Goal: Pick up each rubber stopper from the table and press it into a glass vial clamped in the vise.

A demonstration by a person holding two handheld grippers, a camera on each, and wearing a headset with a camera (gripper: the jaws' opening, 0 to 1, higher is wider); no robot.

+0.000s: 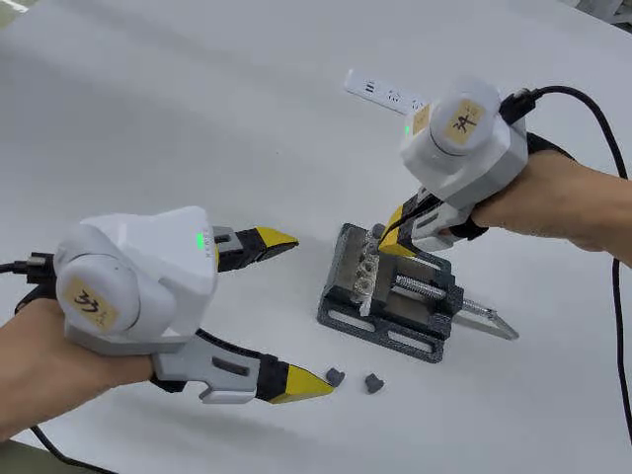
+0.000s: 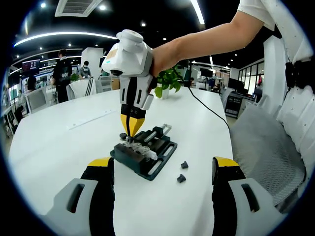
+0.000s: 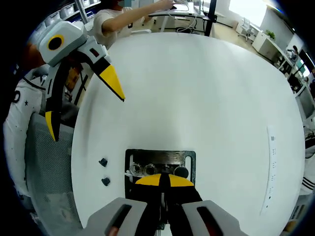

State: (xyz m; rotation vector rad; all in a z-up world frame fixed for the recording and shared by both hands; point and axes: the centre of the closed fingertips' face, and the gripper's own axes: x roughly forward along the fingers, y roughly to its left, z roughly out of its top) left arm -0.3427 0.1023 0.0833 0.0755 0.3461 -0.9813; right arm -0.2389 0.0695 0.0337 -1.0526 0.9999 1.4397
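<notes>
One left claw (image 1: pixel 314 311), one right claw (image 1: pixel 389 243), one vise (image 1: pixel 348 316), two loose rubber stoppers (image 1: pixel 335 376) (image 1: pixel 373 382), one power strip (image 1: pixel 380 92).

— Where are your two grippers now?
— My left gripper (image 1: pixel 308 311) is low on the left, over the white counter (image 1: pixel 148 118), and its fingers are spread wide. The lower yellow tip is just beside one rubber stopper (image 1: pixel 335 376). A second stopper (image 1: pixel 373 382) lies near it, a little to the right.
— And the other one?
— My right gripper (image 1: pixel 383 237) points down with its fingers together. The tips are at the far end of the vise (image 1: pixel 390 306), where small vials (image 1: pixel 363 272) stand in a row. A white power strip (image 1: pixel 385 94) lies behind.
</notes>
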